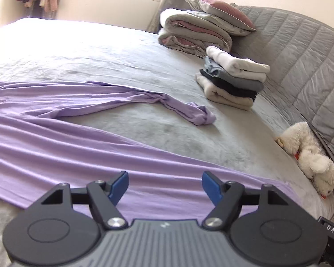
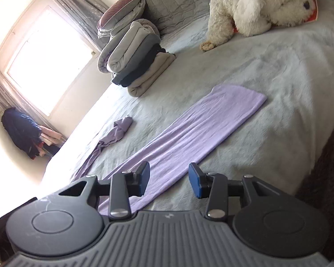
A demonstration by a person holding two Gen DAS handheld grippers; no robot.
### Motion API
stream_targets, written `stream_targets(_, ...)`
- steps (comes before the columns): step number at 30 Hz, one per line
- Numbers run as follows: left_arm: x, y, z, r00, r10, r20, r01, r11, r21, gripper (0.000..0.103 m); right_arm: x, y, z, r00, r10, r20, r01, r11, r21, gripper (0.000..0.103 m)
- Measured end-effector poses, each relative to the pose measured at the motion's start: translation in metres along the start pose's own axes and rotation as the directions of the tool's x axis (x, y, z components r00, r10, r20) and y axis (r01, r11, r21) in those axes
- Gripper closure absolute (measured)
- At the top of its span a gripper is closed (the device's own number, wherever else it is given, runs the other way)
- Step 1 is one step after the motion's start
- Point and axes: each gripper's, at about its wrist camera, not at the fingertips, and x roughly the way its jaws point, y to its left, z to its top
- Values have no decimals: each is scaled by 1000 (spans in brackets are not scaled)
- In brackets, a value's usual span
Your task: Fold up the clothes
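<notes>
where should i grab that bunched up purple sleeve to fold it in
Take the purple sleeve at its crumpled cuff end, coming down from above. That end lies loose on the bedspread, clear of the folded stack, and its bunched folds give the pads something to pinch. Both tools, left and right, look open and empty.

A home bedroom: a grey-covered bed (image 1: 122,51), stacked pillows (image 1: 216,13) at the quilted headboard (image 1: 300,51), a curtained window (image 2: 46,60) on the far wall.
</notes>
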Motion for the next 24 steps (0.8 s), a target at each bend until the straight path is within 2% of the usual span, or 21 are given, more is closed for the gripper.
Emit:
stream_targets(3, -22, 49, -3, 996, 78, 40, -73, 990, -119, 29, 8, -5, -7, 995, 83, -61, -75, 990, 120, 60)
stream_targets(5, -39, 84, -7, 987, 142, 70, -125, 971, -203, 29, 14, -6, -14, 988, 127, -88, -110, 978, 178, 59)
stream_targets(9, -63, 142, -16, 965, 240, 108, -189, 916, -354, 31, 24, 10, -27, 976, 174, -133, -153, 975, 160, 59)
stream_targets(12, -72, 183, -21, 946, 299, 121, -211, 857, -470, 32, 32, 25, -36, 964, 197, -177, -177, 977, 120, 60)
stream_targets(14, -77, 209, -25, 938, 320, 131, -204, 818, -538, 39, 39, 35, -42, 958, 203, -204, -187, 978, 94, 60)
stream_targets(16, -76, 224, -25, 937, 316, 145, -181, 798, -575, 47, 47, 44, -47, 951, 206, -230, -193, 978, 76, 62)
stream_targets(20, -69, 236, -17, 924, 344, 166, -185, 782, -595, 53, 64, 53, -55, 938, 213, -273, -195, 976, 92, 76)
stream_targets(21, -67, 238, -16, 921, 351, 168, -186, 776, -602, 57, 67, 53, -57, 937, 213, -275, -192, 976, 103, 80)
stream_targets(23, -64, 241, -16, 911, 378, 167, -201, 758, -621, 68, 74, 53, -59, 936, 213, -280, -185, 975, 122, 89)
stream_targets(24, -63, 243, -17, 906, 392, 160, -212, 747, -631, 83, 77, 53, -59, 936, 211, -281, -181, 975, 129, 95)
